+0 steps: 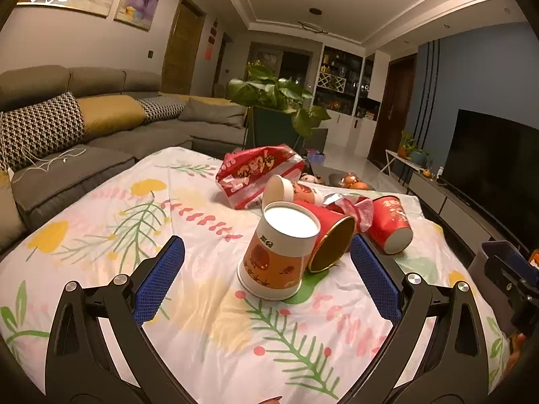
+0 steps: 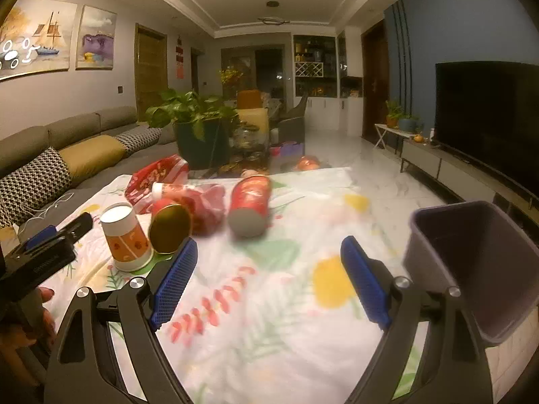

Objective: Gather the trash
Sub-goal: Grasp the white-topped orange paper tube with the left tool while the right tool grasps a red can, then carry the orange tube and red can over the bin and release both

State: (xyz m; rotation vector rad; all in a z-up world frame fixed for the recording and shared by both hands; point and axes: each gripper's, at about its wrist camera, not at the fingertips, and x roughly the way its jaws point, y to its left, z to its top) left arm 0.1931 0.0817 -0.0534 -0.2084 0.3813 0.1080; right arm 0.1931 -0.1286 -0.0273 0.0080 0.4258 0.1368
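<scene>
Nothing binned yet: upside-down orange-and-white paper cup (image 1: 281, 256), red cups and wrappers litter the floral-clothed table (image 1: 101, 222), dark plastic bin (image 2: 471, 269) at its right edge looks empty, left gripper (image 1: 267, 262) and right gripper (image 2: 269, 269) both released.

The tablecloth (image 1: 202, 303) is printed in white with green fern sprigs, yellow blooms and pink-red leaf sprays, and the upturned cup (image 1: 279, 256) on it is banded white and orange with darker orange motifs. The tipped cup (image 1: 331, 232) beside it is coloured red outside and gold inside, the far cup (image 1: 390, 222) is red with gold markings, and the snack bag (image 1: 259, 171) is red and white. Blue textured pads (image 2: 177, 279) are carried on black gripper frames, the bin (image 2: 471, 269) is grey-purple, and the sofa (image 1: 101, 128) is grey with mustard and black-and-white houndstooth cushions.
</scene>
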